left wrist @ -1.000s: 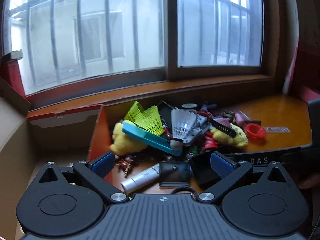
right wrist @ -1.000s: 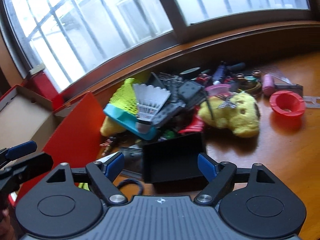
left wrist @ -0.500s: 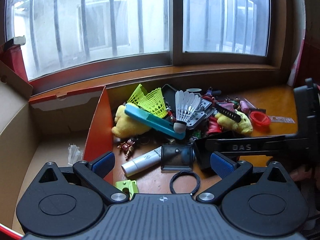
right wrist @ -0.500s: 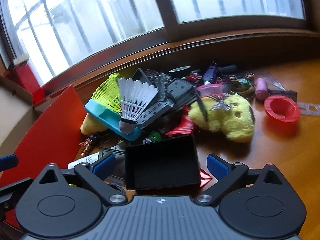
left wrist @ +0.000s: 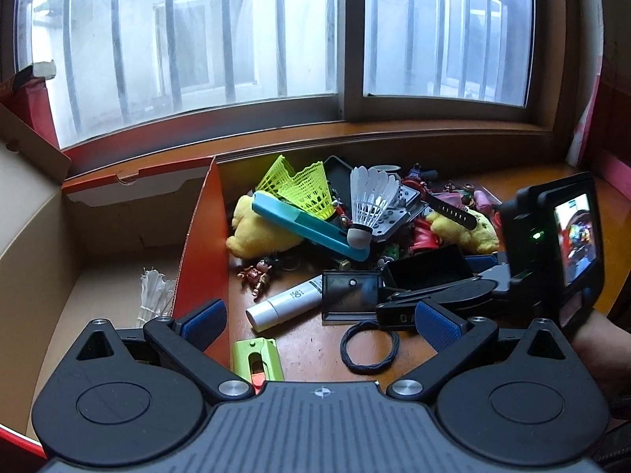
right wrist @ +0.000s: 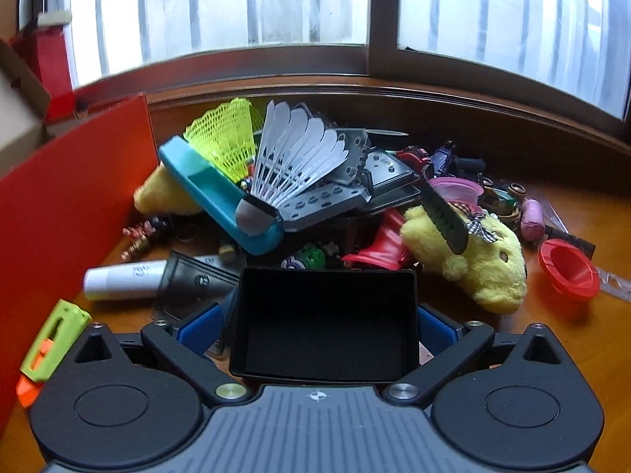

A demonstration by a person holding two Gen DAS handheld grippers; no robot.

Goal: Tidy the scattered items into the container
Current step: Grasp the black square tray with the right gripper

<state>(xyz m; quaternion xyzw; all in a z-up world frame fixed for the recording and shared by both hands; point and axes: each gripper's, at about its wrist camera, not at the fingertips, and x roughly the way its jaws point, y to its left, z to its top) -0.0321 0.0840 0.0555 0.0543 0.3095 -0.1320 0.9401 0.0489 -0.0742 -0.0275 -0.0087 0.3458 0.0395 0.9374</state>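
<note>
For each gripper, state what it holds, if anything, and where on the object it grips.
The right gripper brackets the black tray by its two short side walls; whether it clamps cannot be told. The left gripper is open and holds nothing.

Right tool [right wrist: 319,323] moved forward, fingers now flanking black tray [right wrist: 325,325]; left tool [left wrist: 320,317] drew back.

Both wrist views low, windowward, sharing toy pile [left wrist: 355,220]

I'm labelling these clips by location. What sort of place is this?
Probably a room in a home: a wooden table under a barred window, strewn with plush toys, shuttlecocks and trinkets beside a cardboard box.
</note>
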